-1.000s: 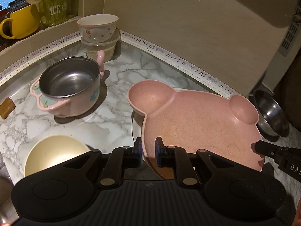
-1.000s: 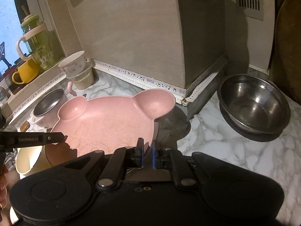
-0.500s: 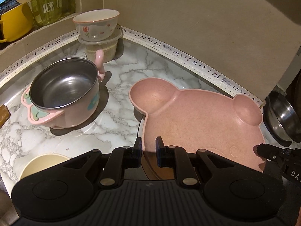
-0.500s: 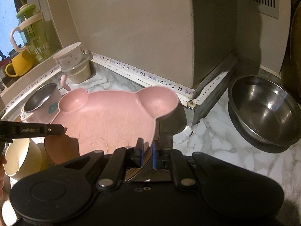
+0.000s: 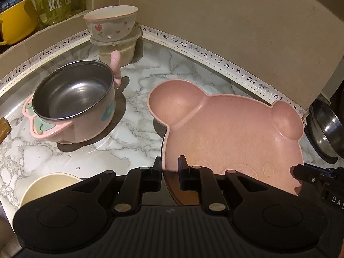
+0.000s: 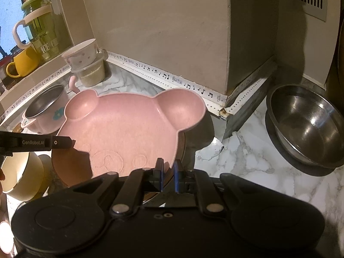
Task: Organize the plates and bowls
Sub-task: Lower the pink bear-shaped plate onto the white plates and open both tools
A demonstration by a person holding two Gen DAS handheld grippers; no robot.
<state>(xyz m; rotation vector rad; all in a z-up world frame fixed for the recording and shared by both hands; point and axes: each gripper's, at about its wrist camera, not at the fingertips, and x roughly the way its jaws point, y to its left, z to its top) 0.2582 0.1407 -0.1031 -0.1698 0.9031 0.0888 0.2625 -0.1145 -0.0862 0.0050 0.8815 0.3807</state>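
Observation:
A pink bear-shaped plate (image 5: 232, 133) is held between both grippers above the marble counter; it also shows in the right wrist view (image 6: 126, 129). My left gripper (image 5: 170, 169) is shut on its left rim. My right gripper (image 6: 168, 177) is shut on its right rim. A brown plate (image 6: 71, 167) lies stacked under the pink one. A pink-handled steel bowl (image 5: 73, 101) stands to the left. A flowered bowl (image 5: 110, 24) sits on a lidded container in the corner. A cream bowl (image 5: 47, 187) is at the near left.
A large steel bowl (image 6: 305, 124) sits on the counter at the right. A beige wall block (image 6: 172, 32) stands behind the plate. A yellow mug (image 6: 21, 64) and a green jar (image 6: 40, 30) stand on the window ledge.
Both grippers have carried the pink plate forward toward the back wall. The pink-handled bowl and corner bowls now appear nearer and larger in both views.

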